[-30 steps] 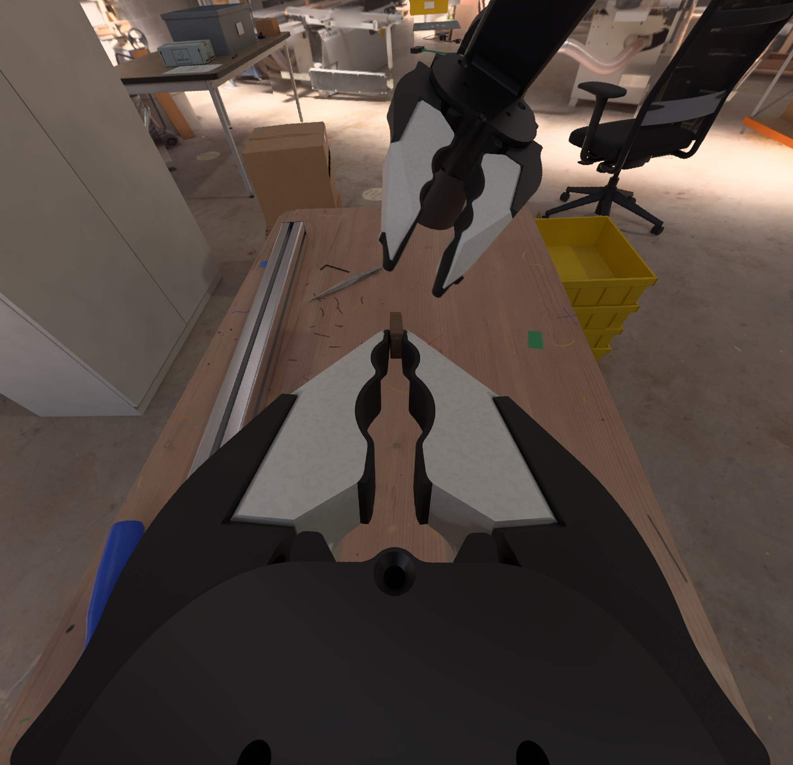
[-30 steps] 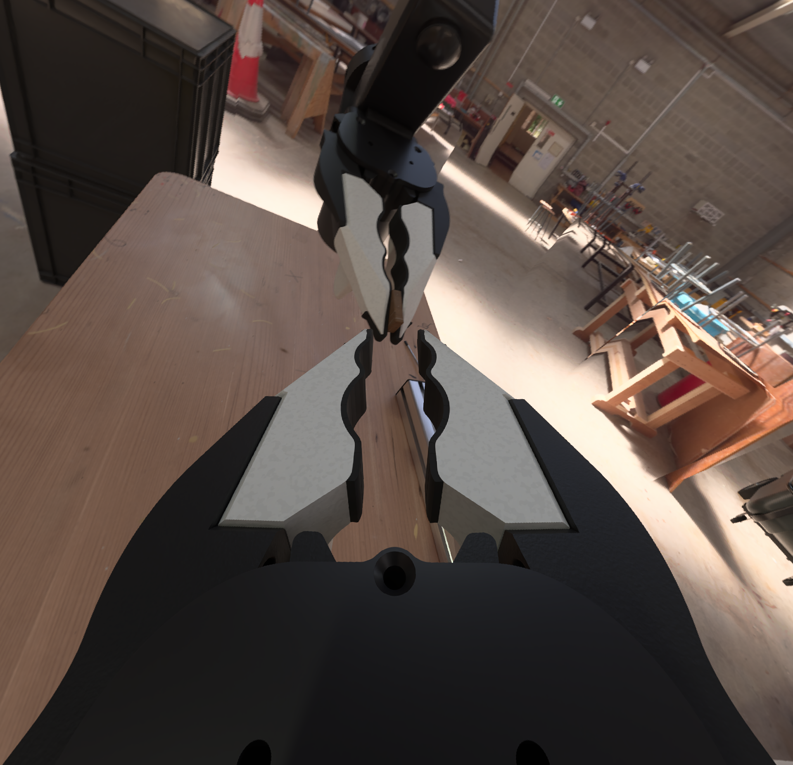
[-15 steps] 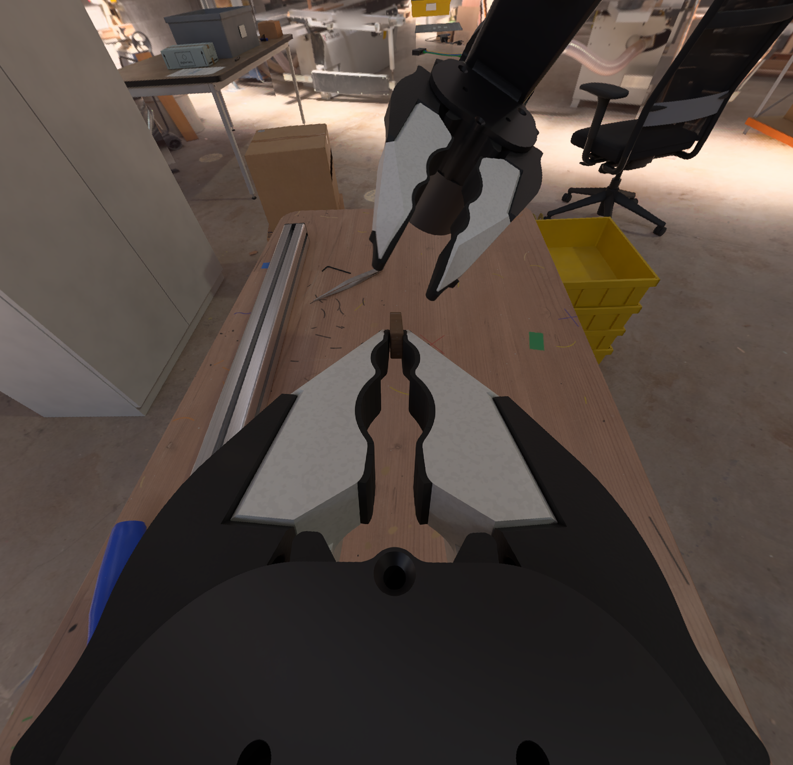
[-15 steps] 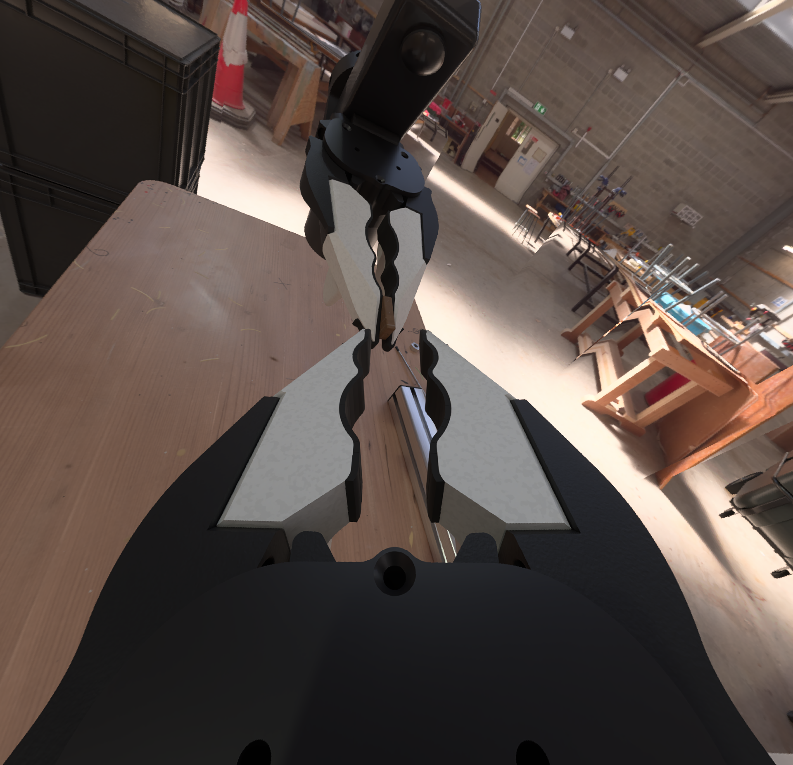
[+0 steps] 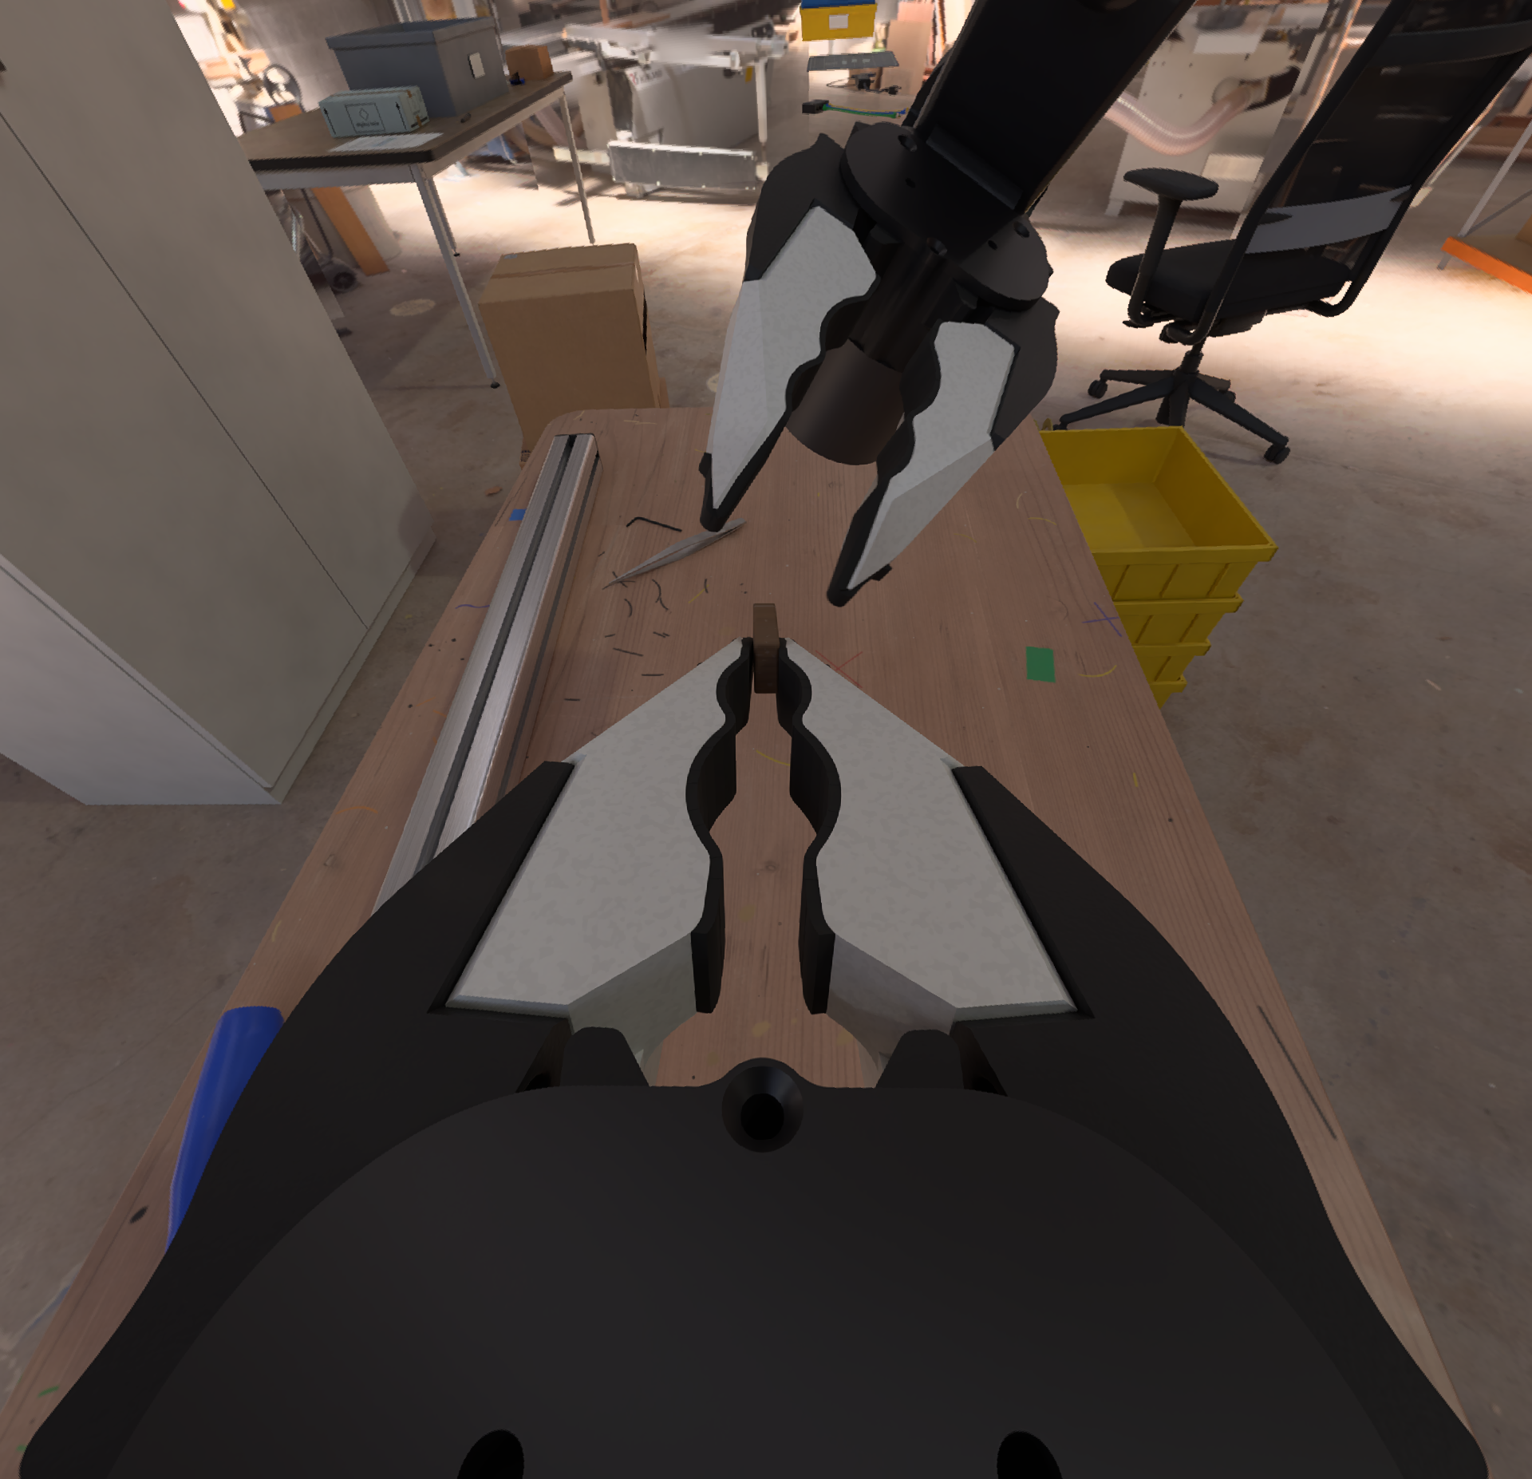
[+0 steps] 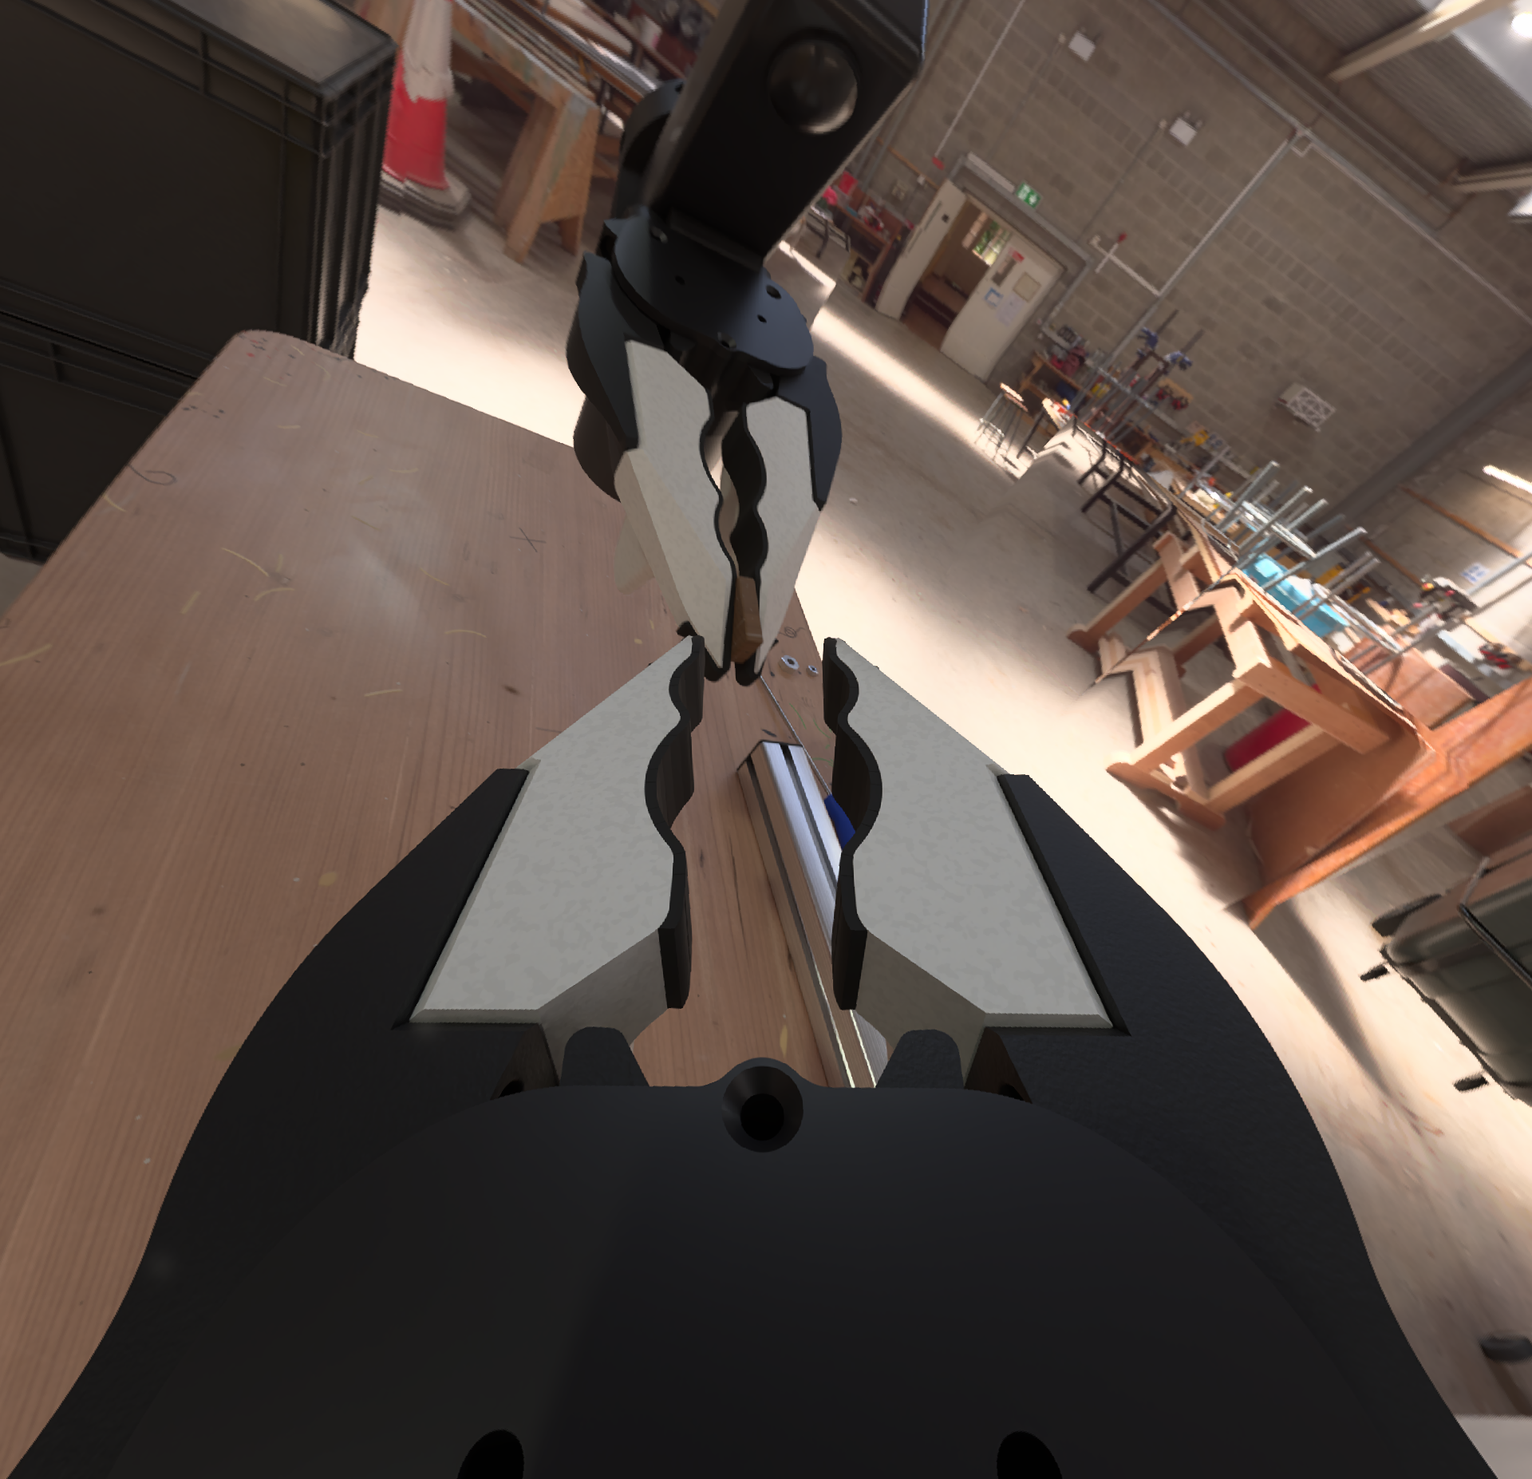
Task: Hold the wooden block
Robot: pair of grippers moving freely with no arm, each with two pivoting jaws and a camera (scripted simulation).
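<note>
My left gripper (image 5: 764, 651) pinches the small wooden block (image 5: 764, 647) between its fingertips, held upright just above the wooden worktop (image 5: 953, 693). My right gripper (image 5: 779, 560), fingers spread and holding nothing, has drawn back toward the far end and risen over the last second, so it now hangs well clear of the block. From the right wrist view, the block (image 6: 749, 616) sits clamped at the tips of the far gripper. I judge the hold is mine alone and secure.
</note>
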